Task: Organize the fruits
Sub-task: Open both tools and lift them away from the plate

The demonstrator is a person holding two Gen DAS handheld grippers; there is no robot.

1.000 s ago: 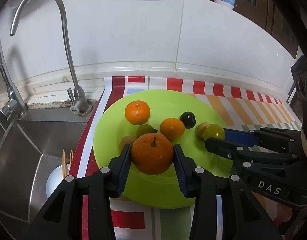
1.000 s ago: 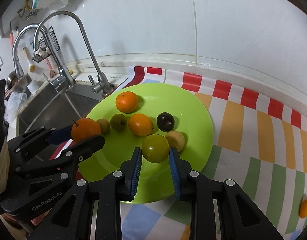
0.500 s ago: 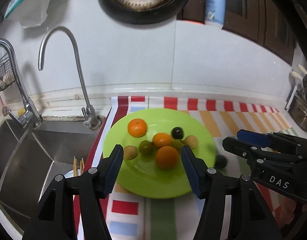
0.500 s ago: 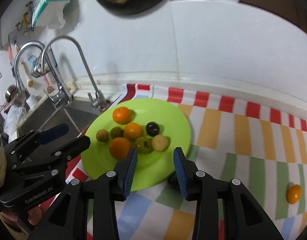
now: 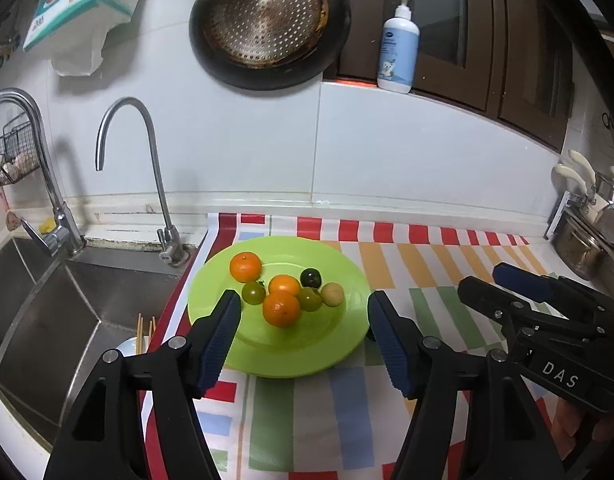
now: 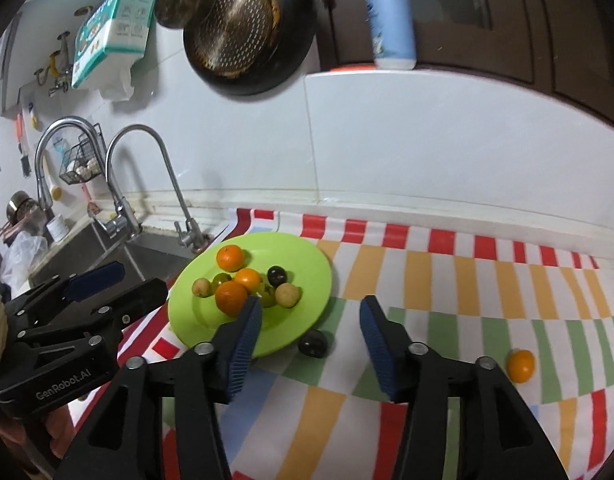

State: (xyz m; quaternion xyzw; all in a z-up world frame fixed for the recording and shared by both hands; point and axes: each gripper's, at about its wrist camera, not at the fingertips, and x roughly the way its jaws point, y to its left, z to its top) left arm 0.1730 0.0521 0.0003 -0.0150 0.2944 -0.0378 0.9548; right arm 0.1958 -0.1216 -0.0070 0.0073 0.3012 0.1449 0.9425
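A green plate (image 5: 299, 352) on the striped cloth holds several fruits. Among them are a large orange (image 5: 281, 309), a green fruit (image 5: 309, 298) and a dark plum (image 5: 310, 278). My left gripper (image 5: 305, 312) hovers above and in front of the plate, its jaws opening with nothing between them. My right gripper (image 6: 311, 308) hangs over the plate's (image 6: 303, 276) right edge, its jaws also opening and empty. On the cloth lie a dark fruit (image 6: 313, 343) beside the plate and a small orange (image 6: 520, 365) far to the right.
A steel sink (image 5: 35, 312) with two faucets (image 5: 147, 168) lies left of the plate, with chopsticks (image 5: 143, 328) in a bowl in the sink. Pots (image 5: 587, 248) stand at the right end of the counter. A pan (image 5: 267, 20) hangs on the wall.
The left gripper let go of the large orange and the right gripper let go of the green fruit; both fruits rest on the plate. Both grippers drew back and up, jaws widening.
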